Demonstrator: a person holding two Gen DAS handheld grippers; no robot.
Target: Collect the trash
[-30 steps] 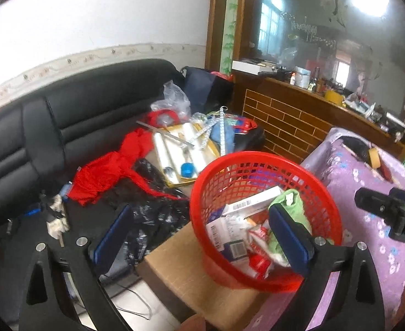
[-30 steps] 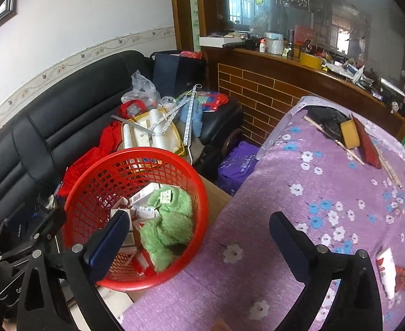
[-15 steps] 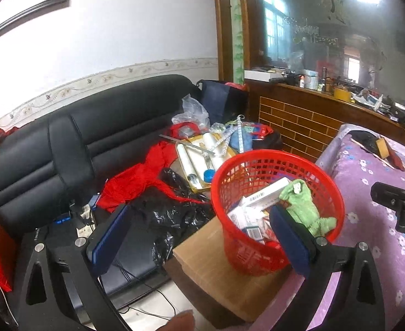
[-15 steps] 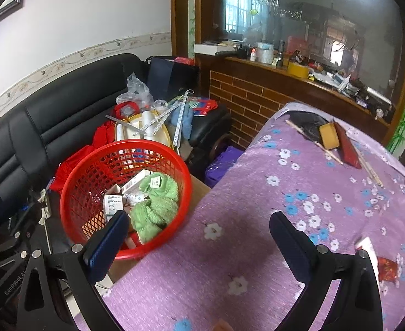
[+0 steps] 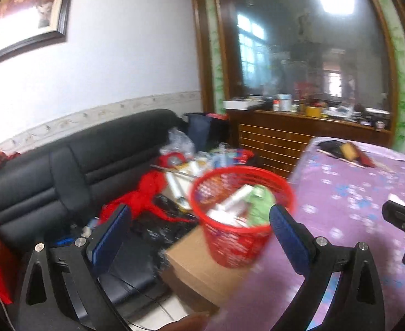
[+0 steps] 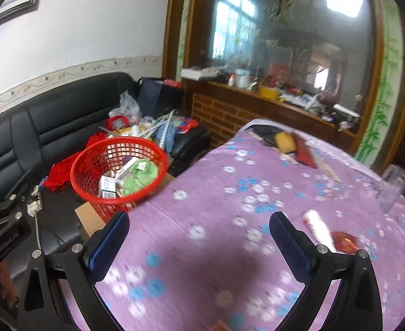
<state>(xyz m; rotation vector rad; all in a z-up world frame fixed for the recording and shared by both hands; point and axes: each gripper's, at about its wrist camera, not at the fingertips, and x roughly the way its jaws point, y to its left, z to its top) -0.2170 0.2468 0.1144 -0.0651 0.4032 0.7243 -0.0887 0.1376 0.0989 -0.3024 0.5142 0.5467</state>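
as both tools pull back, red basket [image 6: 118, 169] smaller (blurred), white wrapper [image 6: 318, 230] appears

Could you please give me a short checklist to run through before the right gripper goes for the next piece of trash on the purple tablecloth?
1. Right gripper open and empty: ok, jaws wide apart, nothing between them.
2. Left gripper open and empty: ok.
3. Trash located: ok, a white tube-shaped wrapper and a red crumpled packet lie on the purple flowered tablecloth, just right of the right gripper.
4. Red plastic mesh basket has room: ok, boxes and a green cloth sit below its rim.
5. Basket steady on the brown cardboard box: cannot tell, the view is blurred.
6. Clear glass jar safely clear of the trash: cannot tell.
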